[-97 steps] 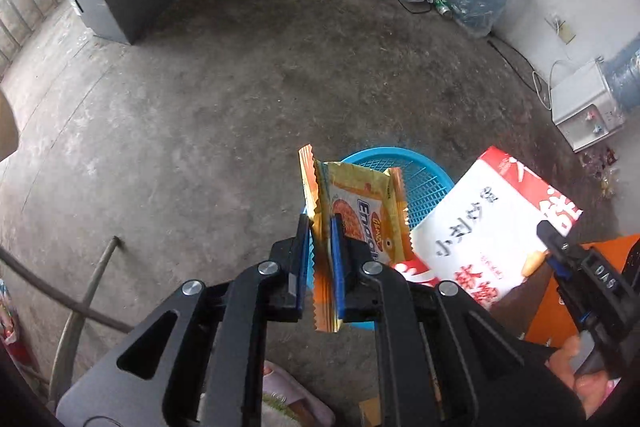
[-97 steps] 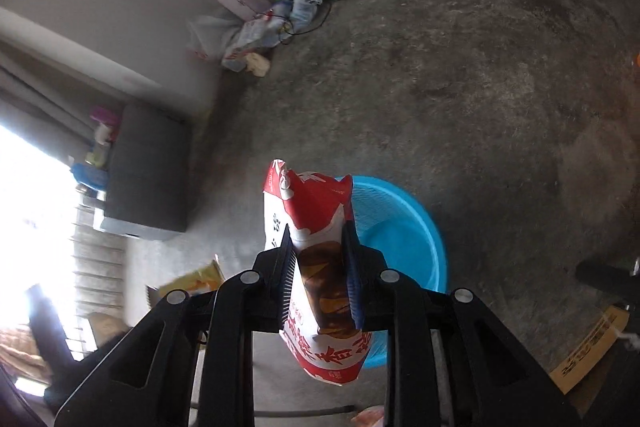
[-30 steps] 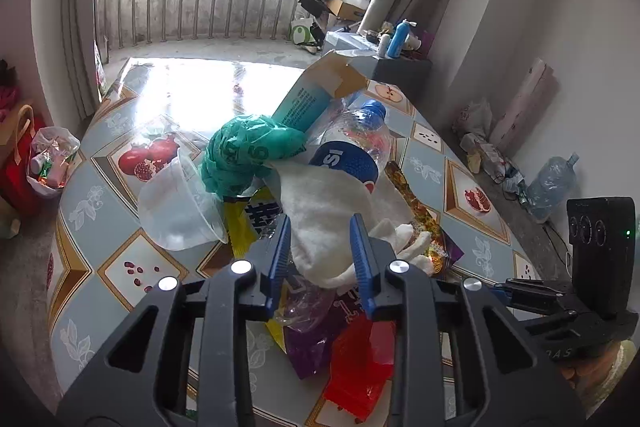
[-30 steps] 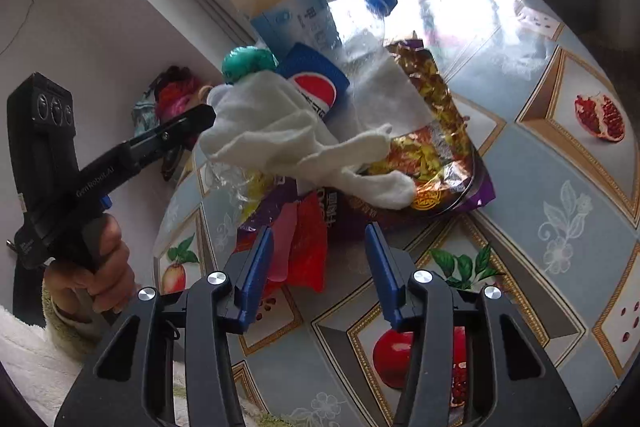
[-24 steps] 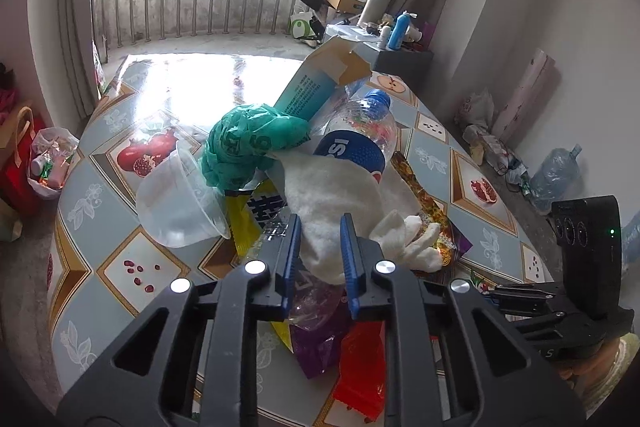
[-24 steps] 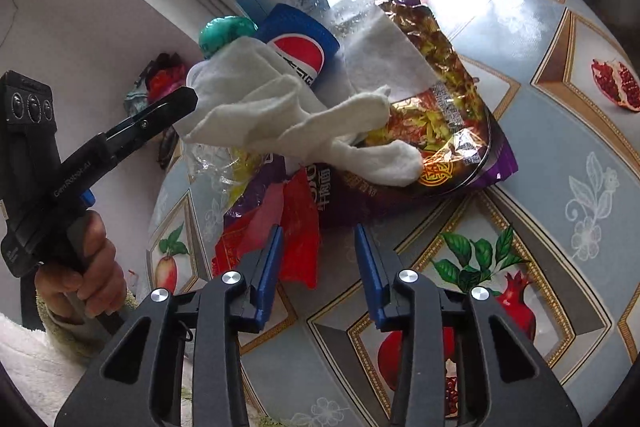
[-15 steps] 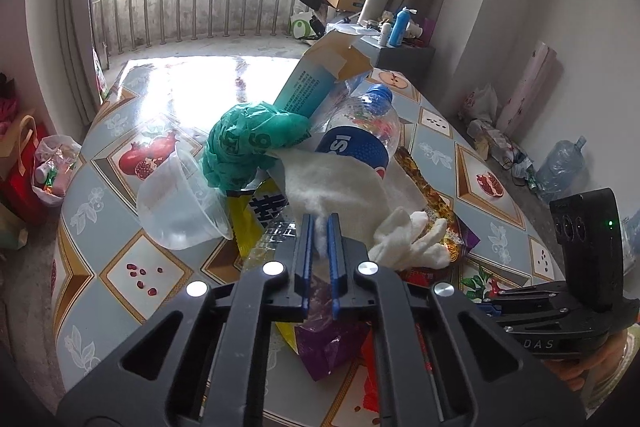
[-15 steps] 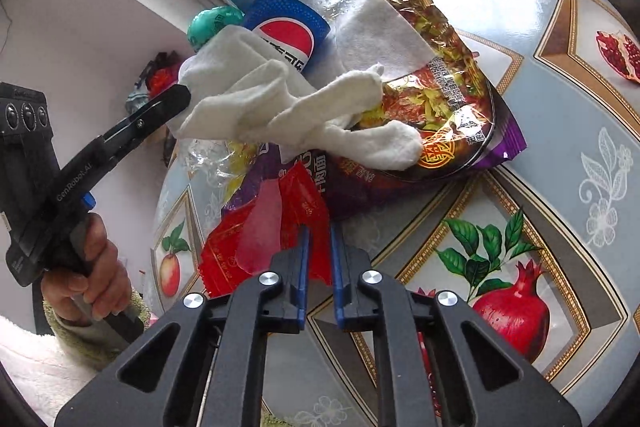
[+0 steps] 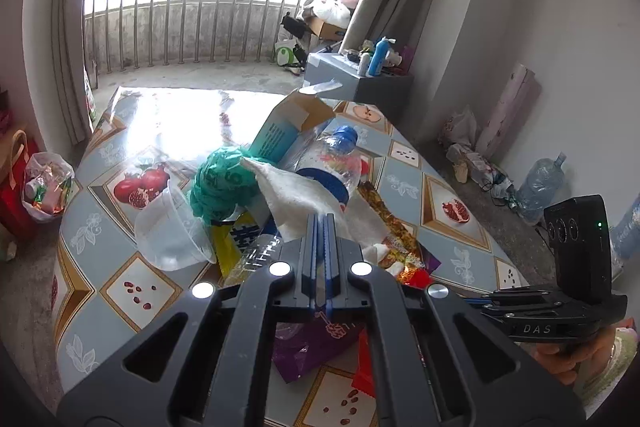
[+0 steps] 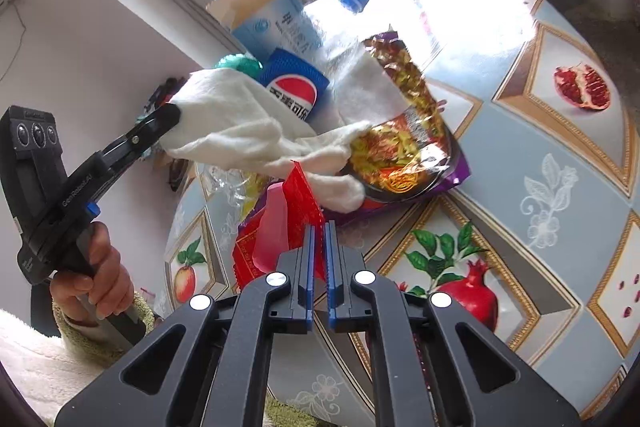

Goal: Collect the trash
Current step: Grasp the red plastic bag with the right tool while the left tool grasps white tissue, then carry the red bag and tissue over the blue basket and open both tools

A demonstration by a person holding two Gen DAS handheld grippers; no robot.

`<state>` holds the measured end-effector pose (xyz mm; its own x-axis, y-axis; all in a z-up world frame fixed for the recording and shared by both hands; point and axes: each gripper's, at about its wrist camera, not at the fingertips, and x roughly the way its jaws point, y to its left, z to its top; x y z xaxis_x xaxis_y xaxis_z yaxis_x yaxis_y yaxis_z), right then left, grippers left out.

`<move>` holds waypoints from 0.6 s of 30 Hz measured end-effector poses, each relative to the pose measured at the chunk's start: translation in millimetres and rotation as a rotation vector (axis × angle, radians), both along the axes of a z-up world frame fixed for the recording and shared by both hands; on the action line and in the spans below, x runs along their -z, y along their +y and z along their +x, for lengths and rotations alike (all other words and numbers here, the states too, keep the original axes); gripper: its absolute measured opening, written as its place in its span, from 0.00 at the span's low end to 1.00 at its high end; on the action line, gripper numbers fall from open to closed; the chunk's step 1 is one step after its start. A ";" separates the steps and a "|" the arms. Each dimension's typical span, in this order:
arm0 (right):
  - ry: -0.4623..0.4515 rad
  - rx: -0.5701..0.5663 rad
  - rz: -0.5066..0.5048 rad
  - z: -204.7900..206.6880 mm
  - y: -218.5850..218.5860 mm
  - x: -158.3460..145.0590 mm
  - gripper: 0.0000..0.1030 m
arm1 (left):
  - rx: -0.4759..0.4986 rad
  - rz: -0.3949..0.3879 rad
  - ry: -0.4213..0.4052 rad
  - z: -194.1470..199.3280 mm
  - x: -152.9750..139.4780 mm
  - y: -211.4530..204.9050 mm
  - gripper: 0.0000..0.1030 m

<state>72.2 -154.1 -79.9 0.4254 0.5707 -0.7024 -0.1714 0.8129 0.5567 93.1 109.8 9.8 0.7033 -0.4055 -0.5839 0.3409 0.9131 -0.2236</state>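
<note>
A heap of trash lies on the fruit-patterned table (image 9: 136,287). My left gripper (image 9: 320,219) is shut on a white glove (image 9: 298,193), whose fingers hang toward a purple snack bag (image 10: 404,155). In the right wrist view the same left gripper (image 10: 171,115) holds the glove (image 10: 236,127) up at its cuff. My right gripper (image 10: 319,227) is shut on the edge of a red wrapper (image 10: 286,219), raised a little off the table. Behind these lie a Pepsi bottle (image 9: 332,163), a blue carton (image 9: 280,131), a green bag (image 9: 220,183) and a clear cup (image 9: 168,239).
A hand (image 9: 576,355) grips the right tool's handle at the lower right. A grey cabinet (image 9: 360,83) stands beyond the table, with a balcony railing (image 9: 200,27) behind it. A water jug (image 9: 540,187) and clutter sit on the floor at the right, and bags (image 9: 44,183) at the left.
Both grippers have gone from open to shut, the left on the white glove and the right on the red wrapper. Glove and wrapper are now raised a little.
</note>
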 end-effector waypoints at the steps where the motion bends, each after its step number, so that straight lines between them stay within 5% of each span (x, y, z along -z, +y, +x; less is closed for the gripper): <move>1: -0.007 0.007 0.001 -2.1 -3.9 -2.9 0.05 | 0.004 -0.003 -0.011 -1.3 -3.5 -0.7 0.01; 18: -0.162 0.178 0.025 -22.6 -61.9 -49.4 0.05 | 0.102 -0.026 -0.167 -13.5 -58.7 -30.9 0.01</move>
